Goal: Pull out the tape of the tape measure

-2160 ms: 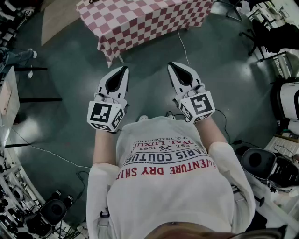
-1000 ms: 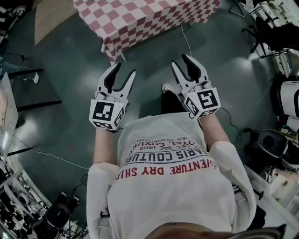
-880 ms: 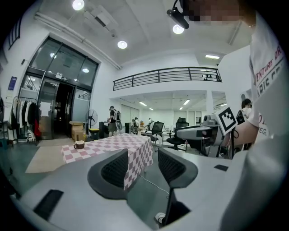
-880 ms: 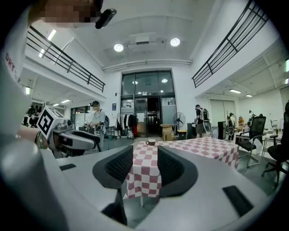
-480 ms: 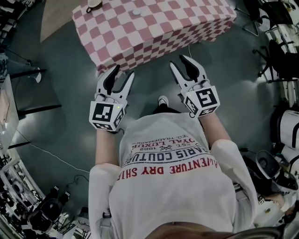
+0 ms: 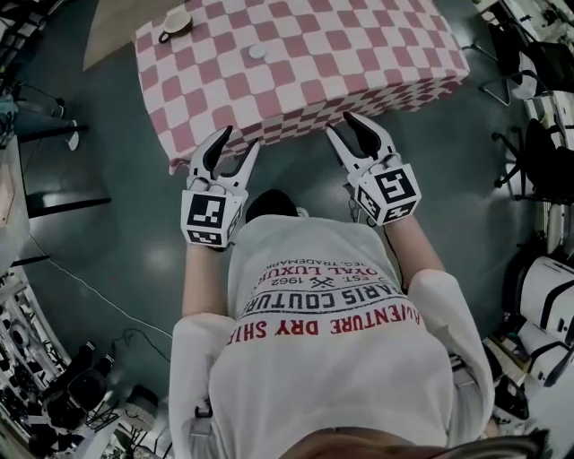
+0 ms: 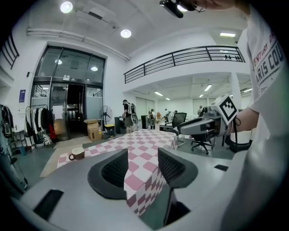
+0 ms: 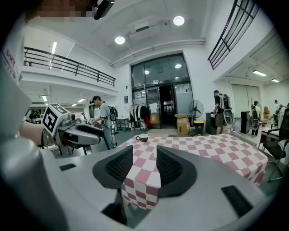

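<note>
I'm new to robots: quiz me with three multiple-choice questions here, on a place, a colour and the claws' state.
1. Where is the mug? A on the floor; B on the tablecloth, near a corner; C in a claw.
2. The tablecloth's checks are: A blue and yellow; B pink and white; C green and black.
3. The left claw and right claw are: A open, empty; B shut on the mug; C shut, empty.
Answers: B, it stands by the cloth's corner; B, seen from the head view; A, each gripper view shows an empty gap.
</note>
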Demonstrator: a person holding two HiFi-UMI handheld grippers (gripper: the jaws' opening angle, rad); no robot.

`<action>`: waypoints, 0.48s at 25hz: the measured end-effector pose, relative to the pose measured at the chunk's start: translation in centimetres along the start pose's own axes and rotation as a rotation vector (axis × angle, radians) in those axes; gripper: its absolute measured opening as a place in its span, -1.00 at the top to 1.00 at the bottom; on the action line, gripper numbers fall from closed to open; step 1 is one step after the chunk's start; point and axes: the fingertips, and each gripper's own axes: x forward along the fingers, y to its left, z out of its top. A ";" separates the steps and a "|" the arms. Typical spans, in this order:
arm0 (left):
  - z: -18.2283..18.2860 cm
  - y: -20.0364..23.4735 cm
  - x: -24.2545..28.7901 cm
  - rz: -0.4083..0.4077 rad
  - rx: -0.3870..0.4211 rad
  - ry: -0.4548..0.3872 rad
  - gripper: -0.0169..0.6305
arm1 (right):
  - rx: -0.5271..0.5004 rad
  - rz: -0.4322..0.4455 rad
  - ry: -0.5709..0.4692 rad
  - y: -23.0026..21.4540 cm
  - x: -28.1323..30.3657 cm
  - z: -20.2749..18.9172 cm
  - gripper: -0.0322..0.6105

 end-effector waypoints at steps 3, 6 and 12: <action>-0.7 1.5 2.6 0.010 0.009 0.048 0.26 | 0.006 0.039 0.036 -1.7 2.5 -0.3 0.38; -1.2 3.4 5.8 0.006 0.032 0.087 0.27 | 0.017 0.071 0.056 -3.6 5.4 -0.2 0.38; -3.0 7.2 13.0 -0.051 0.065 0.177 0.26 | 0.043 0.099 0.119 -7.4 11.5 0.0 0.38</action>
